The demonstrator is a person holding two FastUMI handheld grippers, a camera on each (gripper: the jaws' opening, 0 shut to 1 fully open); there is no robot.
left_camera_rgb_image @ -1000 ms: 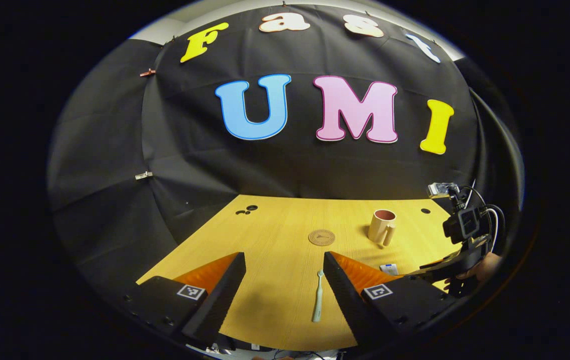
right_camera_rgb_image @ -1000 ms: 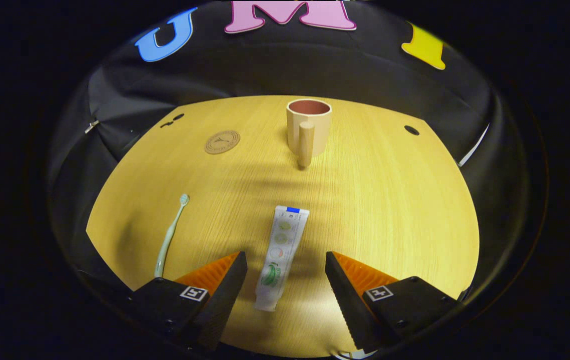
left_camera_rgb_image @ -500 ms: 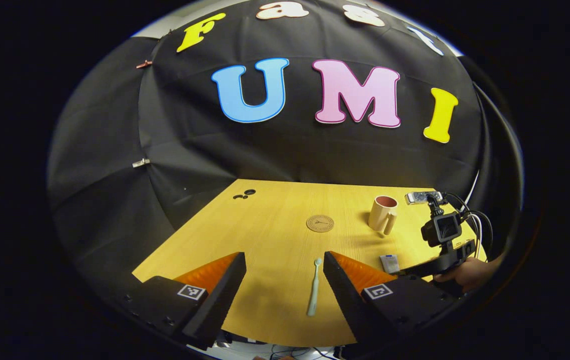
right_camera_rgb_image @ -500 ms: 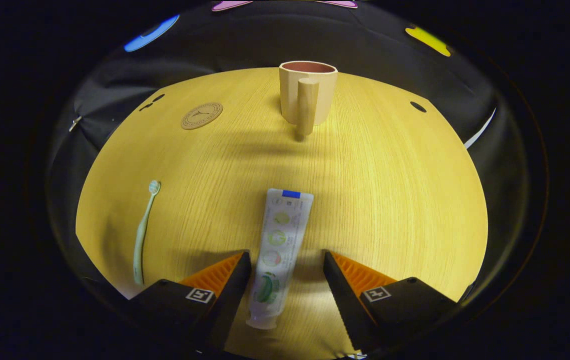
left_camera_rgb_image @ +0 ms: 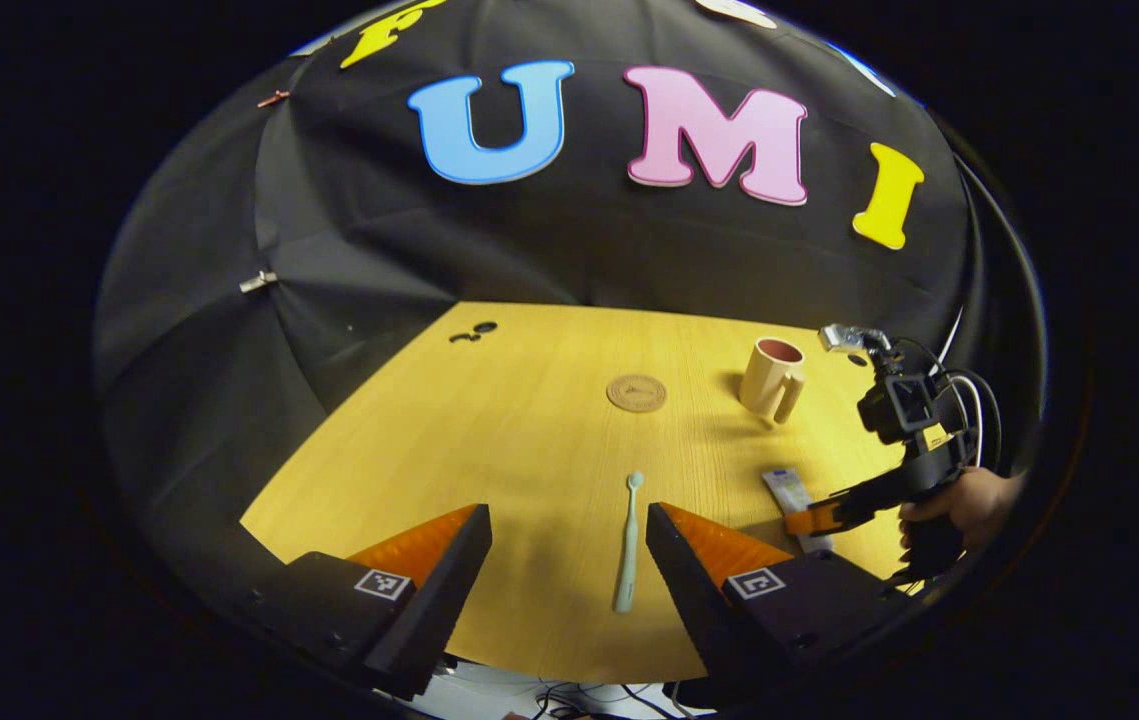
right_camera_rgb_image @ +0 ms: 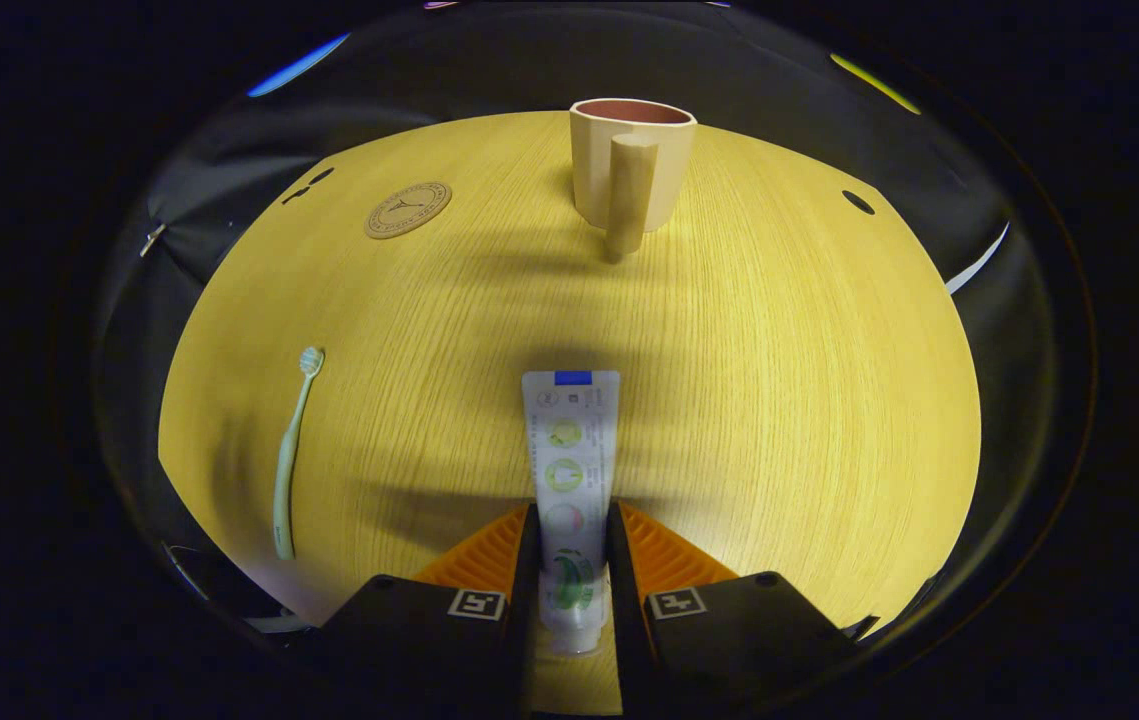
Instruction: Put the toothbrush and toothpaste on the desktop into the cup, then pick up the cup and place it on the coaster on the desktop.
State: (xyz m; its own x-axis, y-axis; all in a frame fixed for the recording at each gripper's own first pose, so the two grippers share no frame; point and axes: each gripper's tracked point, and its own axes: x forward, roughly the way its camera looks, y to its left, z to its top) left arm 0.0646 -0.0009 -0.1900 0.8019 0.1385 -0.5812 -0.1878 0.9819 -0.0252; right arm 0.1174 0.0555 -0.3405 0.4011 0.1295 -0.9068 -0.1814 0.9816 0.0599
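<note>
1. Right gripper view is showing the right gripper [right_camera_rgb_image: 572, 545] clenched on the toothpaste [right_camera_rgb_image: 569, 470], both fingers pressing the tube's sides at its near, cap end; the flat crimped end is pointing far, toward the cup [right_camera_rgb_image: 632, 165].
2. The tube is lying flat on the surface [right_camera_rgb_image: 779, 400], so it is not yet lifting. It is looking soft and light: squeezing hard near the cap is likely bulging it or pushing paste out, so a moderate hold is seeming wise. Its glossy skin may be sliding between the fingers once tilted.
3. Holding so near the cap is leaving most of the tube ahead of the fingers; I judge that the free end may be drooping a little when raised, which is mattering for aiming it into the cup's mouth.
4. The cup is standing upright at the far side, handle turned toward the near edge, well apart from the tube. The coaster [right_camera_rgb_image: 408, 208] is lying to its left.
5. Left gripper view is showing the left gripper [left_camera_rgb_image: 567, 565] with fingers spread wide, gripping nothing, the toothbrush [left_camera_rgb_image: 627, 545] lying on the surface between them, close to the right finger.
6. The toothbrush is looking thin, stiff and light; taking it mid-handle is seeming the steadiest, since its slim shaft is offering little to press on.
</note>
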